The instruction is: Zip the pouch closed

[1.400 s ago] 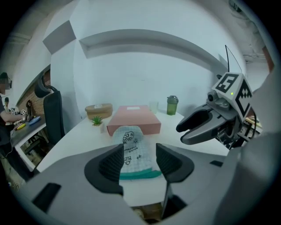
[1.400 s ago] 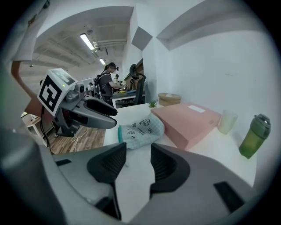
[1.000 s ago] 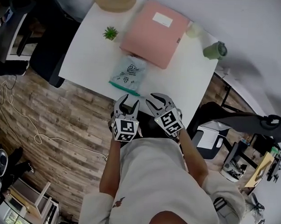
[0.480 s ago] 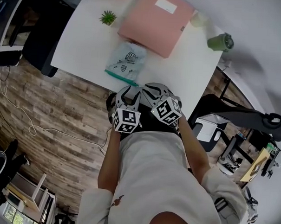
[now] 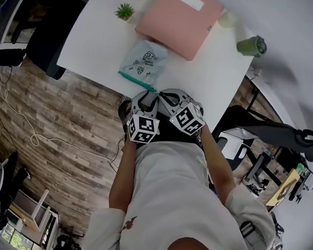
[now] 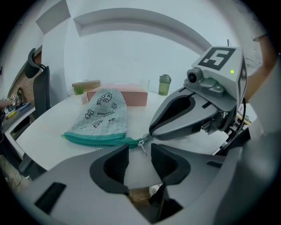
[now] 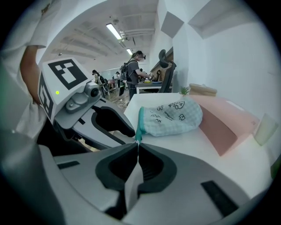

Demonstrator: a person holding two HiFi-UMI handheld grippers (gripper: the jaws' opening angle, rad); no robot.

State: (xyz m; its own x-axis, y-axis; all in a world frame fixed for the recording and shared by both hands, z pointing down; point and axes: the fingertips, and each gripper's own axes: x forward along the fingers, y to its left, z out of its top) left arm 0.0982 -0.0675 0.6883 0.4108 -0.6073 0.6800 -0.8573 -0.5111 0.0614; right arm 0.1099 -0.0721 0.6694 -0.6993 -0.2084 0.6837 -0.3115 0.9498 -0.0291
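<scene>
Pouch lies flat on worktop at near edge. Teal zip runs along that edge, leftward away from both claws. Right claw just closed, pressed together at zip's end; I can't tell if tab pinched. Left claw spread, just been closing, zip pull dangling right ahead of gap, unpinched. I judge left nearer pull; drag goes left along zip.

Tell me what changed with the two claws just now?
Both grippers dropped to the zipper end of the pouch. The right gripper closed, apparently pinching that end; the left gripper narrowed but is open, the zipper pull just ahead. Pouch, pink box and plant stayed put.
</scene>
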